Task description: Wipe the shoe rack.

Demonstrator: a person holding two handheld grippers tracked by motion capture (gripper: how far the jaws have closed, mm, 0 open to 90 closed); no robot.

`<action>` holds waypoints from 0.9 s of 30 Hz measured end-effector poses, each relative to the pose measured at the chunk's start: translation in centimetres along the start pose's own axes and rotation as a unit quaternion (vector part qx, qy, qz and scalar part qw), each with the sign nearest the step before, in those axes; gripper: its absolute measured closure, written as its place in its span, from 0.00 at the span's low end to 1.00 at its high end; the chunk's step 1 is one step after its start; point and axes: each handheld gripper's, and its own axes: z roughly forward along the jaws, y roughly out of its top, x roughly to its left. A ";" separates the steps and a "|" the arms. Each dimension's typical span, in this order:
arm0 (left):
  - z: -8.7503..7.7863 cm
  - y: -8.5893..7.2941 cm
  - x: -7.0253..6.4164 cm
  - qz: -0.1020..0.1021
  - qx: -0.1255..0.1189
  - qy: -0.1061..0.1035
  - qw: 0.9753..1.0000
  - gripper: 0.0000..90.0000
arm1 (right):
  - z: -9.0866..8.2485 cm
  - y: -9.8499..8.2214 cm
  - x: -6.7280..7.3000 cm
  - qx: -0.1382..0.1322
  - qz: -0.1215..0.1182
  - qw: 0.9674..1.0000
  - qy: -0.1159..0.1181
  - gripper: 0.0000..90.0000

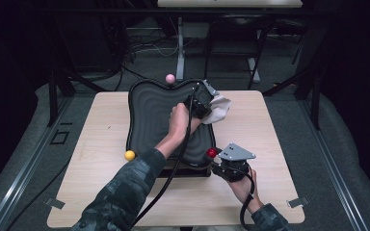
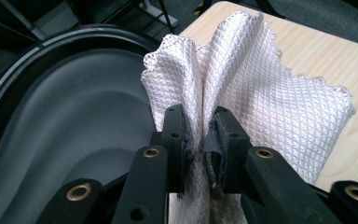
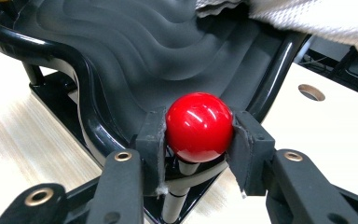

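Note:
A black wavy tray [image 1: 144,120] stands on a frame in the middle of the wooden table. My left gripper [image 1: 203,109] is over the tray's far right edge, shut on a white waffle-weave cloth [image 1: 220,109]. In the left gripper view the cloth [image 2: 261,98] bunches up between the black jaws of the left gripper [image 2: 200,128] and fans out over the tray rim [image 2: 51,42]. My right gripper [image 1: 217,161] is at the tray's near right corner, shut on a red ball knob [image 1: 212,152]. In the right gripper view the right gripper [image 3: 198,130] clamps the red ball [image 3: 199,127] from both sides.
A yellow ball knob [image 1: 130,155] sticks out at the tray's near left corner and a pink one [image 1: 170,78] at its far edge. The wooden table [image 1: 101,139] has bare room to the left and front. A desk leg and cables lie behind.

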 end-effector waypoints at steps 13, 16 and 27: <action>0.9 2.1 1.9 -0.028 0.003 0.041 0.999 0.85 | 0.0 0.0 0.0 0.002 -0.001 1.000 0.007 0.66; 1.0 2.5 2.5 -0.037 0.005 0.049 0.998 0.85 | 0.0 0.0 0.0 0.001 0.000 1.000 0.004 0.66; 0.9 2.9 4.5 -0.063 0.012 0.080 0.995 0.85 | 0.0 0.0 0.0 0.001 -0.005 1.000 0.001 0.66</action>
